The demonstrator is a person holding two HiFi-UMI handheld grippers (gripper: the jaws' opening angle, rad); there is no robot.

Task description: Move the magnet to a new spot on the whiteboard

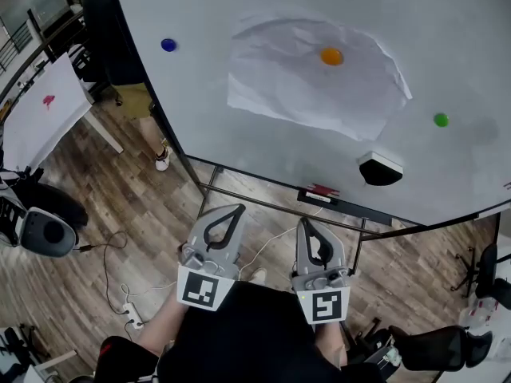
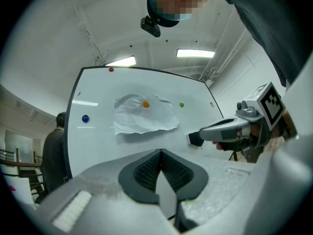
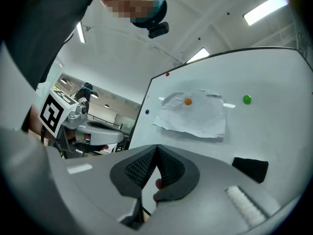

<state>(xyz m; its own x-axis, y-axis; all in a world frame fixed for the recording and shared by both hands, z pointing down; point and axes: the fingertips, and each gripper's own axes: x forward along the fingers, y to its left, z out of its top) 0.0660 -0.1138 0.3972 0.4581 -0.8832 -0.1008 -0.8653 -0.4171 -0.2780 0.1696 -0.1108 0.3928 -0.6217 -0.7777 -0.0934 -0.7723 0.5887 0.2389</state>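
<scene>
A whiteboard (image 1: 239,6) stands in front of me. An orange magnet (image 1: 331,56) pins a crumpled white sheet (image 1: 295,86) to it. A blue magnet (image 1: 168,45) sits to the left and a green magnet (image 1: 441,120) to the right. A small red magnet (image 2: 111,69) is at the board's top edge. My left gripper (image 1: 231,208) and right gripper (image 1: 306,222) are held low by my body, well short of the board, side by side. Both are shut with nothing between the jaws; the pads (image 2: 146,168) meet at the tips.
A black eraser (image 1: 381,170) clings to the board low right, above its tray rail (image 1: 319,194). The stand's bars (image 1: 263,200) cross below. A cloth-covered table (image 1: 44,110), floor cables with a power strip (image 1: 132,313) and a chair (image 1: 447,345) surround me. A person (image 2: 54,146) stands left of the board.
</scene>
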